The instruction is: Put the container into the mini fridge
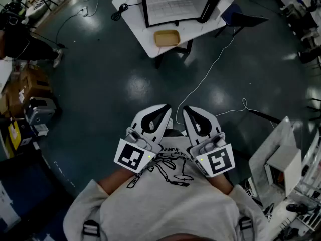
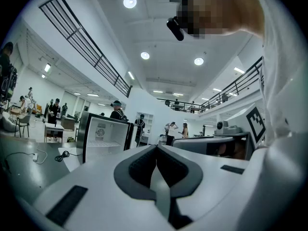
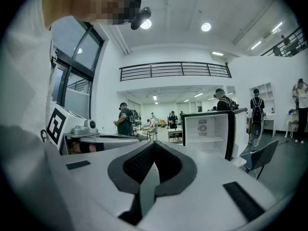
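Observation:
A shallow tan container (image 1: 167, 37) lies on a white table (image 1: 134, 15), in front of the mini fridge (image 1: 175, 1), whose door stands open. My left gripper (image 1: 165, 108) and right gripper (image 1: 186, 110) are held side by side close to my chest, well short of the table, both shut and empty. The left gripper view has the open fridge (image 2: 103, 136) beyond the shut left gripper (image 2: 156, 153). From the right gripper (image 3: 153, 150), the fridge (image 3: 209, 131) shows white shelves inside. Neither gripper view includes the container.
A white cable (image 1: 210, 74) runs across the dark floor between me and the table. A dark chair (image 1: 246, 20) stands right of the table. Boxes and gear (image 1: 30, 92) line the left side, white equipment (image 1: 281, 159) the right. Several people stand far off.

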A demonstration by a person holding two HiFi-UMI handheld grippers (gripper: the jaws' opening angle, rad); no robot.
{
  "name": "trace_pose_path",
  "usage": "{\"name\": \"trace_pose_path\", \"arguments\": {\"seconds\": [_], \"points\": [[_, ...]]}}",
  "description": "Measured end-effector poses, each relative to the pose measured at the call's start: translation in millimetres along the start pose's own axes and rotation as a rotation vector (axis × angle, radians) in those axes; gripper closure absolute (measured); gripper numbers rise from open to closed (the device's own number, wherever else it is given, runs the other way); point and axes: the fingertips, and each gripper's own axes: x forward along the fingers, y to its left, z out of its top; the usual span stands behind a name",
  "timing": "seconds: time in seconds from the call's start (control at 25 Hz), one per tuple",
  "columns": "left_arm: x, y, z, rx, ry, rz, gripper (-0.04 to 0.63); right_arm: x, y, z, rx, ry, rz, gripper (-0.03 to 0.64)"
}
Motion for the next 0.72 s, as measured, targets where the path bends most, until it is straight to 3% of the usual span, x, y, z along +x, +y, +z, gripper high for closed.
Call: {"name": "trace_pose_path", "arguments": {"seconds": [0.16, 0.72], "points": [[-1.1, -0.7, -0.5, -0.002, 0.0, -0.001, 0.578, -5.8, 5.3, -11.5, 0.005, 0.053, 0.029, 0.589], [15.7, -12.5, -4.1, 0.0, 0.006, 0.013, 0.578, -20.8, -11.6, -10.7, 0.023, 0.027, 0.043, 0.589]]}}
